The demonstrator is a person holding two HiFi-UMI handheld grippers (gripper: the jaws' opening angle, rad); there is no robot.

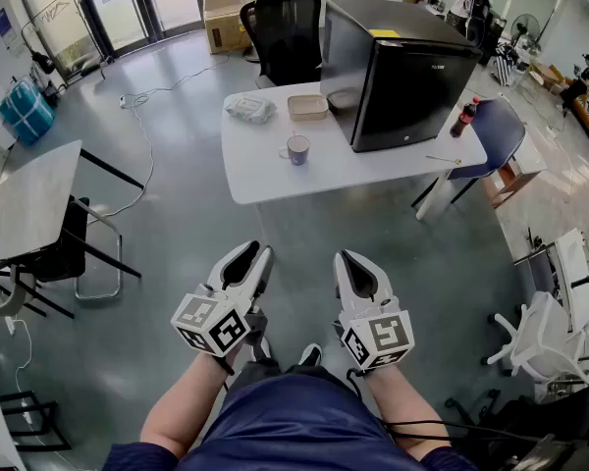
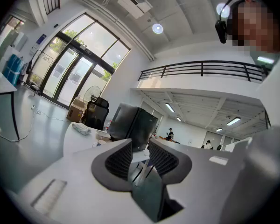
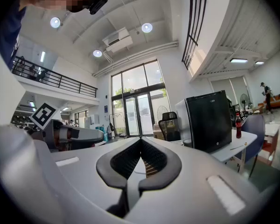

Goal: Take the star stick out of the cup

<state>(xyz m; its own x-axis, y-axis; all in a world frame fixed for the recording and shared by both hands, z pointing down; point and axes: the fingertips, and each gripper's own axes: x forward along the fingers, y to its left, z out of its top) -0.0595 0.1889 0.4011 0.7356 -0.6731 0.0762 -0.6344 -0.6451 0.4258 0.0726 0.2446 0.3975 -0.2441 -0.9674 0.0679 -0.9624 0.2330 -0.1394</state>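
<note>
In the head view the task looks not yet begun. Both grippers are held level near the person's body, well apart from the white table (image 1: 265,180) ahead. The cup (image 1: 297,150), a purple mug, stands near the table's front edge, left of the black mini fridge (image 1: 398,72). It is too small here to tell whether the star stick is in it. A thin yellowish stick (image 1: 442,159) lies flat at the table's right end; what it is I cannot tell. A shallow tray (image 1: 307,106) behind the cup looks empty. The left gripper (image 1: 259,251) shows a gap between its jaws. The right gripper (image 1: 344,258) looks closed.

In the left gripper view the left gripper (image 2: 140,143) has its ribbed pads standing apart with nothing between them. Only the distant table (image 2: 79,143) and mini fridge (image 2: 133,125) show past them.

In the right gripper view the right gripper (image 3: 140,141) has its tips meeting and holds nothing. Beyond it stand the mini fridge (image 3: 210,120) and a cola bottle (image 3: 238,125); the cup is not visible here.

The approach, the grasp and the lift all seem to remain.
</note>
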